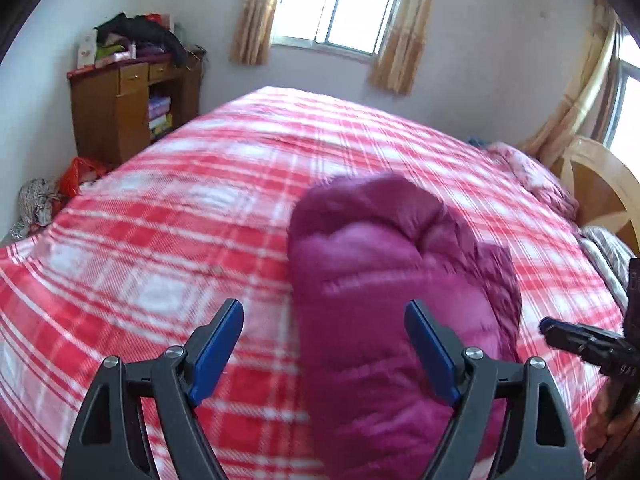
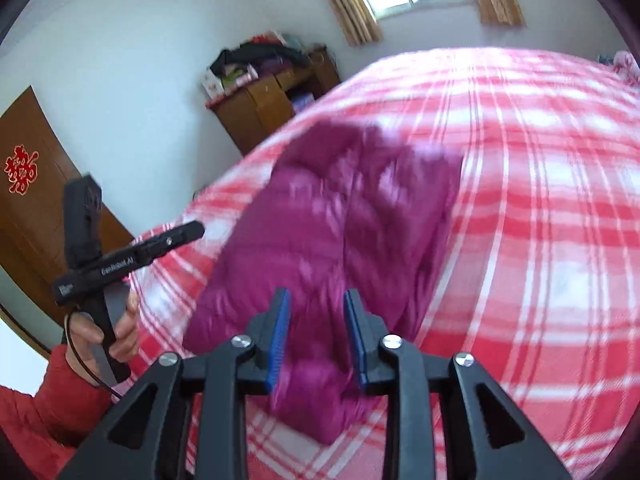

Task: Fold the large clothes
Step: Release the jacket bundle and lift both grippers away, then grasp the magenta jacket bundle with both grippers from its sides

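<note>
Up close, the right tool point(image 2: 317, 320) has its blue pads set narrowly apart, with the near end of a magenta padded coat point(image 2: 332, 240) bunched up between them; motion blur makes it impossible to tell whether the pads actually press on the cloth. The left tool point(image 1: 324, 344) stands with its pads wide apart and nothing between them, poised above the coat's near left edge, its right pad over the fabric and its left pad over the red plaid quilt point(image 1: 140, 220). The coat lies lengthwise on the bed, already gathered into a long, narrow bundle that runs away from both tools toward the middle of the quilt. By the look of it, the sides have been folded in and the lengthwise fold is in hand; the next move would call for carrying the near end over toward the far end. Beyond the bed, a wooden cabinet point(image 1: 132, 108) piled with clothes stands against the wall beneath a curtained window point(image 1: 340, 4).
</note>
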{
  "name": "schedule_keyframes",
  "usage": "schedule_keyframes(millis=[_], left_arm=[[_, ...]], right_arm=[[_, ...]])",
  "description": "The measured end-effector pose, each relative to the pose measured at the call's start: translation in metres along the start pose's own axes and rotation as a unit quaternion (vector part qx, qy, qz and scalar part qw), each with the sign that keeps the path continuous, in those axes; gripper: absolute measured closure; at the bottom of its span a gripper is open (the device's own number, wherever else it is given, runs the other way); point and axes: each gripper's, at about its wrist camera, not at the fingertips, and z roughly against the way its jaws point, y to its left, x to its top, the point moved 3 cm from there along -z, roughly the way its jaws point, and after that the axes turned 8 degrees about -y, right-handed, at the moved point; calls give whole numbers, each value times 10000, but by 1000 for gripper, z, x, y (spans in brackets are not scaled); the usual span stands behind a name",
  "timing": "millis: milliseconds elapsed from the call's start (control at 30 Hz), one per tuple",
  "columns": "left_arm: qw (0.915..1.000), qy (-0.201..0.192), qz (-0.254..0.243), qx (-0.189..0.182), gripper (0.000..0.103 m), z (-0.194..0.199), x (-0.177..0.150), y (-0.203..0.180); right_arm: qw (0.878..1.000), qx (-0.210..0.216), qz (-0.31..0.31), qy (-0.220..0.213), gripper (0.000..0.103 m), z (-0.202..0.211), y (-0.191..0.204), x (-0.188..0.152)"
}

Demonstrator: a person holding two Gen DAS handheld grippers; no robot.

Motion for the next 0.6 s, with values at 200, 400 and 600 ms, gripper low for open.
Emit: schedule_keyframes(millis=[200,400,600], left_arm=[[9995,29,-280,107,20,-63,49,-23],[9950,365,-777,506,20,-133,53,-49],[9937,852,-509,527,19,-169,31,-42]], right_arm=[[9975,-639,108,-279,72,-55,-26,73],[9896,-1370,297,325,71,-119,-54,63],[9929,-1164,-129,181,68,-120,-75,32]])
